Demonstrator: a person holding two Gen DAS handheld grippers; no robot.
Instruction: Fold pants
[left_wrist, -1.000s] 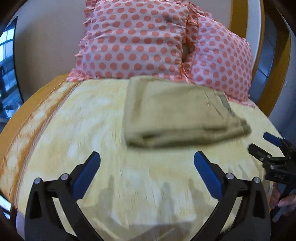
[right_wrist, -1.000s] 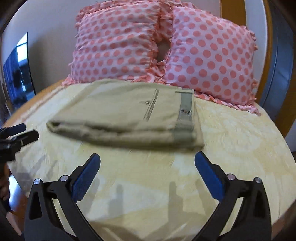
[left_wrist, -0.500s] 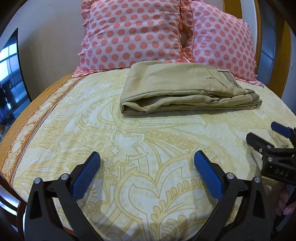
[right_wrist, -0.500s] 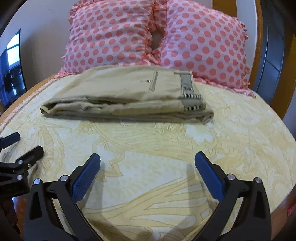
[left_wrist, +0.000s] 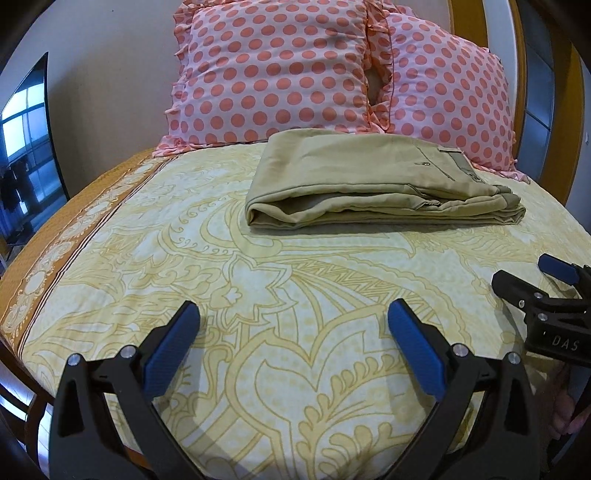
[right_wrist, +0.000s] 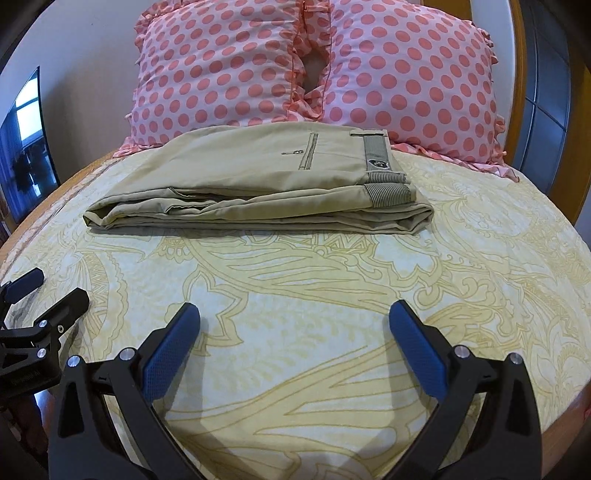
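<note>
On the bed (left_wrist: 155, 266), the pants (left_wrist: 369, 184) are seen folded just before the pillows (left_wrist: 280, 70), sharper and farther off than a second ago. Both the left claw (left_wrist: 293, 332) and right claw (right_wrist: 295, 332) have been withdrawn, spread wide and empty; the folding is judged finished.

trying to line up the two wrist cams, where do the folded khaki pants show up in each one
Left wrist: the folded khaki pants lie right of centre in the upper half, on the yellow bedspread, waistband at the right end.
Right wrist: the pants sit left of centre in the upper half, striped waistband at the right end.
Shared landmark: the two polka-dot pillows right behind the pants.
</note>
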